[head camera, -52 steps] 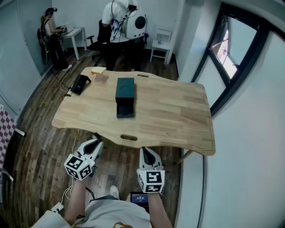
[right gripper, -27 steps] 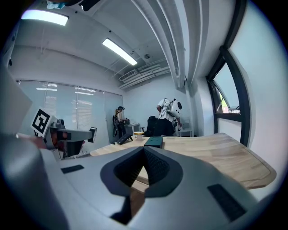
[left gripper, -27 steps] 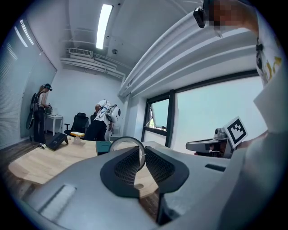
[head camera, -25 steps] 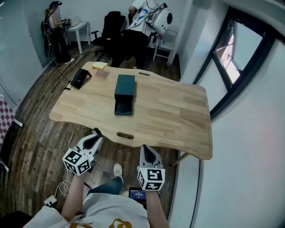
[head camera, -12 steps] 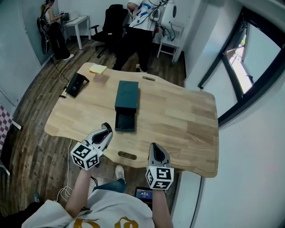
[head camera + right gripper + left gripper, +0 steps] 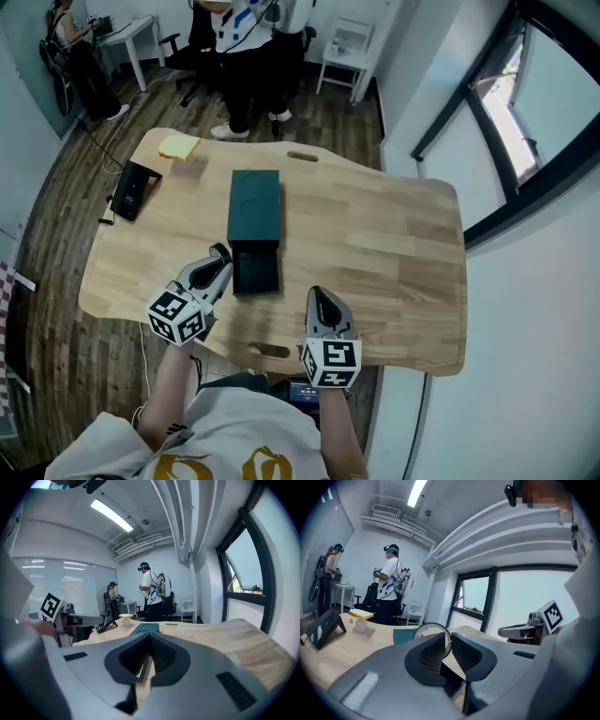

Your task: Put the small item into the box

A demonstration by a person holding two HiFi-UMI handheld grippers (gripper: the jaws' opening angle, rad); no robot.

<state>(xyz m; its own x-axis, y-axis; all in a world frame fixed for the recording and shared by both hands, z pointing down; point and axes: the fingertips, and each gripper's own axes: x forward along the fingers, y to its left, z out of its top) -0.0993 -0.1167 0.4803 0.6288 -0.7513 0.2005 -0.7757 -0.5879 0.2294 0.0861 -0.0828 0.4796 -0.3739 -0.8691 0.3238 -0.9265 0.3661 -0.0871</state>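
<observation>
A dark teal box [image 6: 254, 204] lies mid-table with its drawer [image 6: 256, 272] pulled out toward me. My left gripper [image 6: 217, 258] hovers at the drawer's left edge, over the near part of the table. In the left gripper view it [image 6: 449, 639] is shut on a thin silver ring [image 6: 431, 624], with the dark drawer [image 6: 452, 682] just below the jaws. My right gripper [image 6: 319, 300] is over the table's front edge, right of the drawer. Its jaws [image 6: 150, 641] are shut with nothing between them. The right gripper view also catches the teal box [image 6: 143, 628].
A yellow sponge [image 6: 176, 146], a small pinkish object [image 6: 192, 166] and a black device [image 6: 131, 192] lie at the table's far left. A person [image 6: 248, 37] stands behind the table; another is at a desk [image 6: 117, 33]. A slot handle [image 6: 268, 351] is cut in the front edge.
I have stepped up to the table. Both grippers moved forward from over the floor to above the table's front part; the left one now sits beside the open drawer.
</observation>
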